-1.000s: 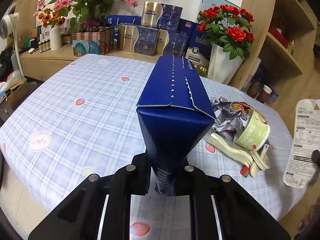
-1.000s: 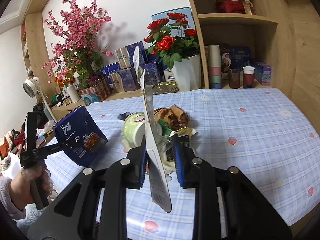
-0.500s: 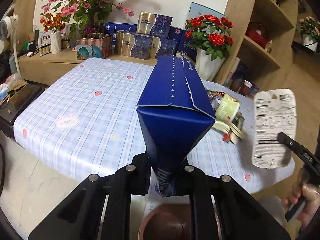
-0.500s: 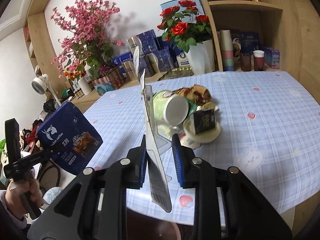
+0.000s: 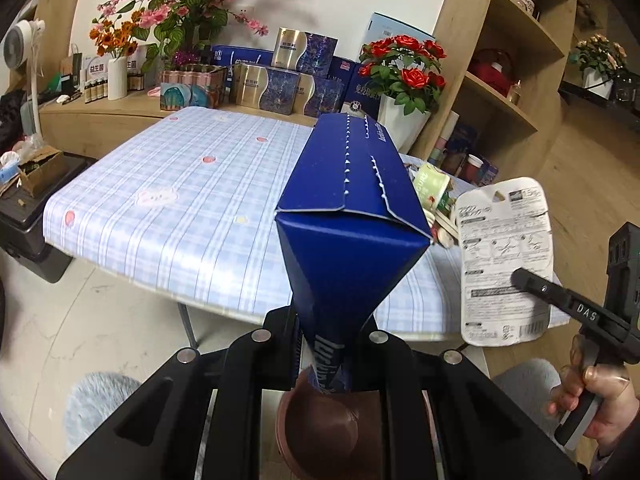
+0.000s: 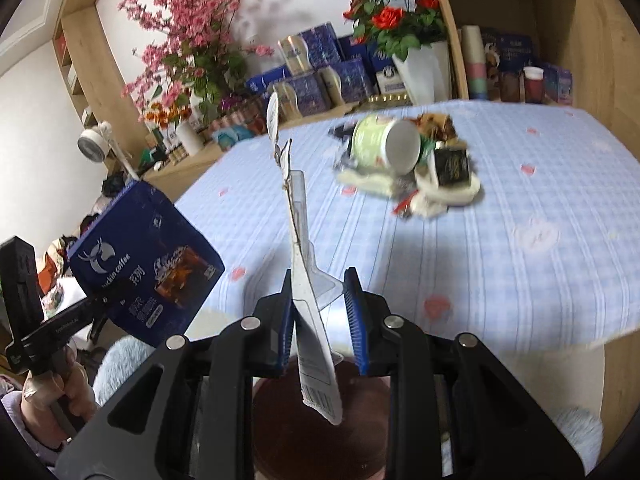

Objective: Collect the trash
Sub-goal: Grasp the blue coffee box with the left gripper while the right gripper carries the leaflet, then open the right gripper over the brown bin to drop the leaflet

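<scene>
My left gripper (image 5: 324, 344) is shut on a dark blue coffee box (image 5: 348, 208), pinching its flattened lower end; the box tilts up and away over the table's near edge. Shut as well, my right gripper (image 6: 320, 312) clamps a white blister card (image 6: 300, 248) that stands on edge. Each view shows the other tool: the card (image 5: 504, 260) to the right, the box (image 6: 148, 268) to the left. A brown bin (image 5: 320, 420) (image 6: 360, 420) sits directly below both grippers. On the checked table (image 6: 540, 208) lies a trash pile with a green cup (image 6: 384, 148).
Flower vases and stacked gift boxes (image 5: 288, 76) line the back ledge. Wooden shelves (image 5: 508, 92) stand at the right. A grey fluffy mat (image 5: 100, 400) lies on the floor beside the bin. A cardboard box (image 5: 36, 168) sits on a low black stand to the left.
Both grippers have drawn back from over the table to beyond its near edge. The brown bin has come into view beneath them. Both grips are unchanged.
</scene>
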